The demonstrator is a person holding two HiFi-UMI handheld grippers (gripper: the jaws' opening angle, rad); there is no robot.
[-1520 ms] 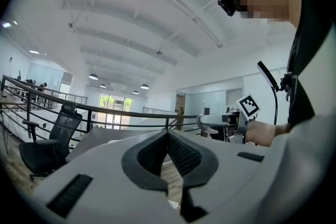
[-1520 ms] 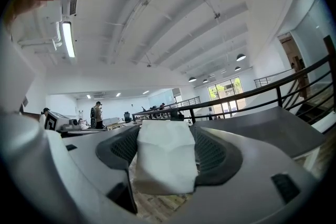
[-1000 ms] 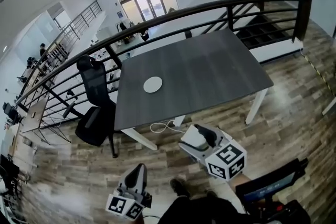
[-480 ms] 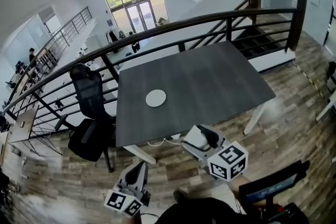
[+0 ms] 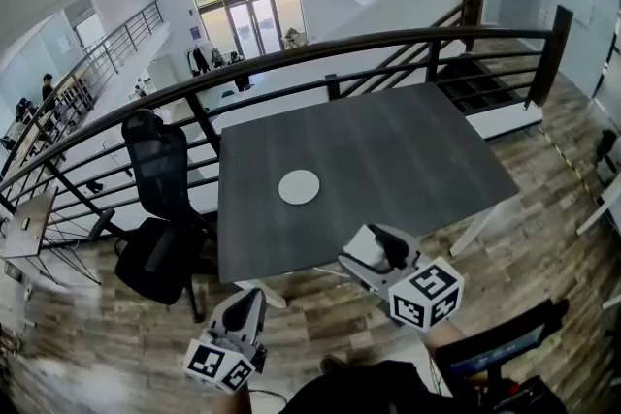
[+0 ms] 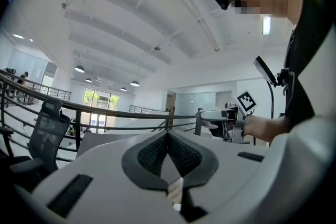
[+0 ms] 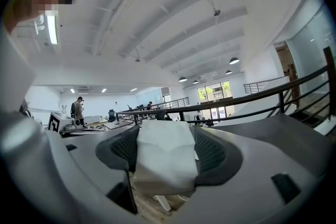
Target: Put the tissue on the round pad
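Observation:
The round white pad (image 5: pixel 299 186) lies on the dark grey table (image 5: pixel 408 145), left of its middle. My right gripper (image 5: pixel 373 254) hovers over the floor just off the table's near edge, shut on a folded white tissue (image 5: pixel 357 256). In the right gripper view the tissue (image 7: pixel 164 162) fills the gap between the black pads (image 7: pixel 212 157). My left gripper (image 5: pixel 252 301) hangs lower left, off the table, shut with nothing in it; its pads (image 6: pixel 152 152) meet at the tip.
A black office chair (image 5: pixel 160 208) stands at the table's left end. A dark railing (image 5: pixel 320 53) runs behind the table, with a drop to a lower floor beyond. Another dark chair (image 5: pixel 495 354) is at my lower right. The floor is wooden.
The table and the pad sit lower and nearer in the head view than before. Both grippers keep their places in front of me, and the tissue stays in the right one.

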